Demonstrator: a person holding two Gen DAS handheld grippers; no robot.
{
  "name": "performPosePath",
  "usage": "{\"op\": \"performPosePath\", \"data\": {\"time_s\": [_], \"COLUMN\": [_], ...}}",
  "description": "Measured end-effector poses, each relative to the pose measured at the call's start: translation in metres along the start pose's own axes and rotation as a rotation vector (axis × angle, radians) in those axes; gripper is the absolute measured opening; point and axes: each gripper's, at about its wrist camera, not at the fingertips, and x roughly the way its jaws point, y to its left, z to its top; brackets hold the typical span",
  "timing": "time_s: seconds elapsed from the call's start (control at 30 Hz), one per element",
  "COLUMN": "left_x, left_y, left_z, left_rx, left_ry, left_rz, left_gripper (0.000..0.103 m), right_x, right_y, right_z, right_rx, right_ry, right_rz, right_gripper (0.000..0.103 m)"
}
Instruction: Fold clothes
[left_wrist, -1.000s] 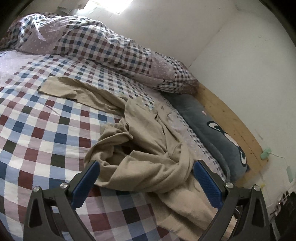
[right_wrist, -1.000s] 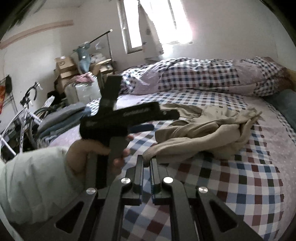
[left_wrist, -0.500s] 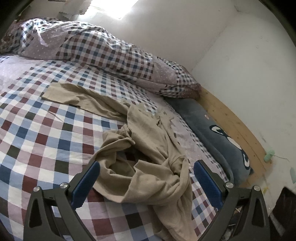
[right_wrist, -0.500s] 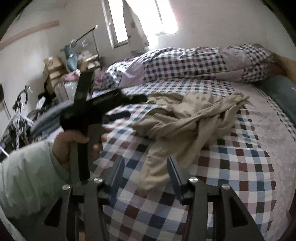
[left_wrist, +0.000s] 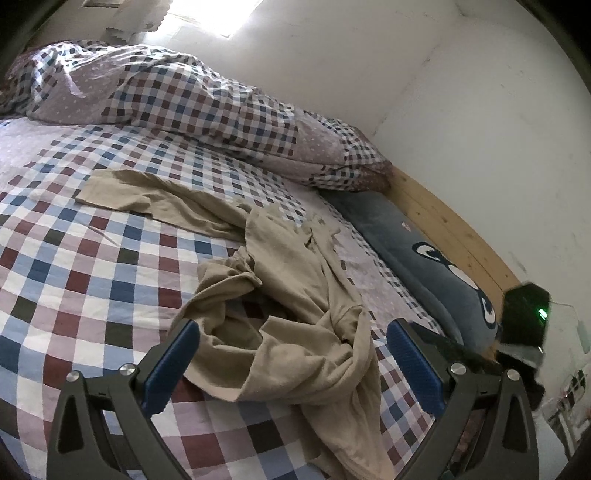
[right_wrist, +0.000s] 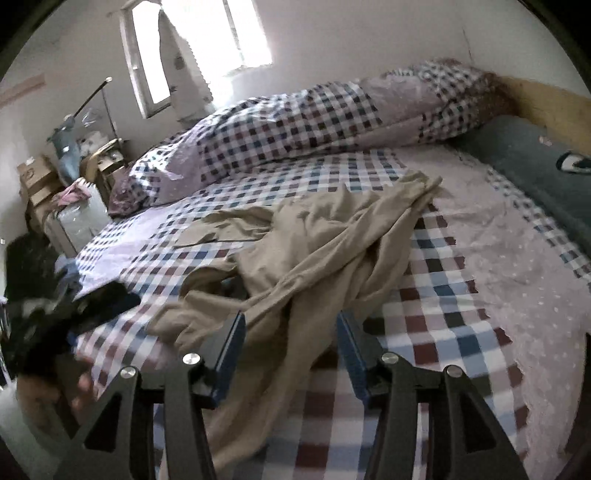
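The beige garment (left_wrist: 295, 295) lies crumpled on the checked bedsheet (left_wrist: 74, 266), near the grey pillow (left_wrist: 424, 266). I see my left gripper (left_wrist: 291, 362) spread wide over its bunched middle. My right gripper (right_wrist: 290, 354) is parted too, straddling a trailing fold.

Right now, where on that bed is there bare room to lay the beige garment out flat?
The checked sheet left of the beige garment is bare up to the rolled duvet. The dotted strip between garment and grey pillow is free but narrower. The near edge by both grippers' fingers is crowded.
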Motion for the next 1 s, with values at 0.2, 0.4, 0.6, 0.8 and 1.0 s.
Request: {"op": "performPosePath", "data": {"time_s": [0.2,0.4,0.6,0.8,1.0], "left_x": [0.004,0.006,0.006,0.004,0.0], "left_y": [0.0,0.002,0.005,0.011,0.024], "left_z": [-0.002,-0.005,-0.008,-0.007,-0.002], "left_rx": [0.014,0.024,0.037,0.024,-0.046], "left_ry": [0.008,0.015,0.024,0.021,-0.003], "left_rz": [0.003,-0.006,0.007,0.016,0.011], "left_gripper": [0.103,0.103,0.103,0.103,0.103], "right_x": [0.037,0.055,0.075,0.076,0.044], "right_y": [-0.018,-0.019,-0.02,-0.016,-0.022], "right_z": [0.018,0.022,0.021,0.022,0.031], "right_rx": [0.107,0.134,0.15,0.125,0.135], "right_ry": [0.028,0.031,0.056,0.045,-0.062], "right_rz": [0.019,0.042,0.041,0.002,-0.026], "right_gripper": [0.054,0.053,0.036,0.012,0.006]}}
